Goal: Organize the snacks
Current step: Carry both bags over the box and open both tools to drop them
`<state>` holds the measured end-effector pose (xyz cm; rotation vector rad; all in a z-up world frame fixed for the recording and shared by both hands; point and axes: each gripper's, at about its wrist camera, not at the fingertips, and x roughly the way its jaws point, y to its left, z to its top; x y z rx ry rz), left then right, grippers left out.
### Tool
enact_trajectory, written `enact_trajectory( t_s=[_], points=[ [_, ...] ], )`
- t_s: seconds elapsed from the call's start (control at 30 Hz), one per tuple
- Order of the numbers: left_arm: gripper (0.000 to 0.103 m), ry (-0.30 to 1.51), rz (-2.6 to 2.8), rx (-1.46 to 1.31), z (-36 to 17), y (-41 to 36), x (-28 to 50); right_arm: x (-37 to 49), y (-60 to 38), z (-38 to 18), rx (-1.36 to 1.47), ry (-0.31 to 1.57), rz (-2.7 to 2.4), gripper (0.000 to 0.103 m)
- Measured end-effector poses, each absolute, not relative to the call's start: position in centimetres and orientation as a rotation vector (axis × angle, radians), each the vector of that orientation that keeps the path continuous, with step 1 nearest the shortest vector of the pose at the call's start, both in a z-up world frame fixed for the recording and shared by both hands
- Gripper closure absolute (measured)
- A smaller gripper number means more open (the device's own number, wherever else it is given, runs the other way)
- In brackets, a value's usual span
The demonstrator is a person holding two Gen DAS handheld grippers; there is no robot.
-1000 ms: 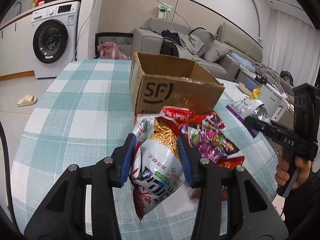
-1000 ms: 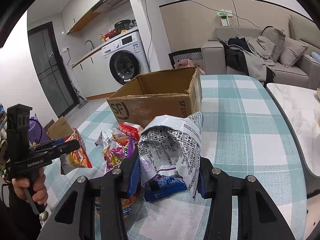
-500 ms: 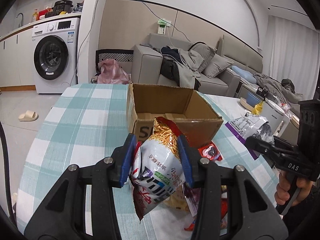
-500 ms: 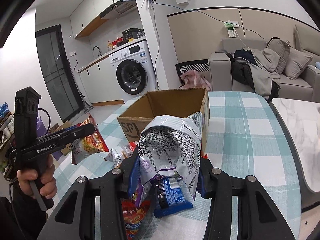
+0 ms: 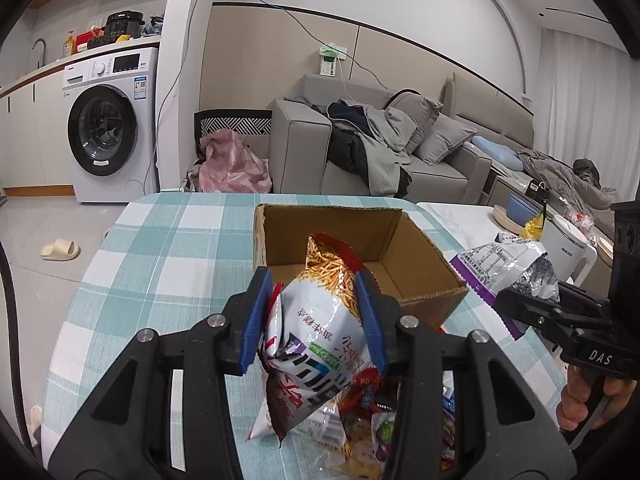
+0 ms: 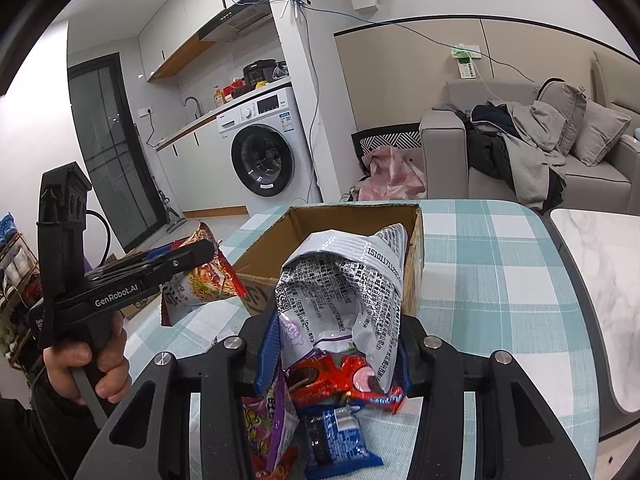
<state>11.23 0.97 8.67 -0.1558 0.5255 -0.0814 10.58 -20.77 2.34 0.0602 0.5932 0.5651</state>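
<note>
Both grippers have risen since a second ago, and the open cardboard box (image 5: 352,256), then seen from its printed side, now shows its bare floor below them. Nearest in the left wrist view, the left gripper (image 5: 316,320) has its blue pads clamped on a white snack bag (image 5: 316,344) printed with thin fried sticks, which hangs clear above the table near the box's front wall. Under it the remaining snack packets (image 5: 376,420) lie heaped on the teal checked tablecloth (image 5: 160,264). In the right wrist view, the right gripper (image 6: 332,340) is closed on a crumpled silver and purple bag (image 6: 344,292), lifted above a red packet (image 6: 340,380), a blue packet (image 6: 340,436) and a purple one (image 6: 268,424) on the cloth. The box stands just beyond both bags. A hand (image 6: 88,364) grips the left gripper's handle. Farther back stand a washing machine (image 5: 108,128) and a grey sofa (image 5: 384,148) piled with clothes.
</note>
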Motion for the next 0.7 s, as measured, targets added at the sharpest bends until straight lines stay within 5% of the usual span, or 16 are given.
enact_trajectory(
  t_s=[0.7],
  points=[
    [0.063, 0.542, -0.045, -0.141, 7.8, 2.2, 20.4, 17.7, -16.9, 1.7, 0.039, 0.657, 0.563, 0.057]
  ],
)
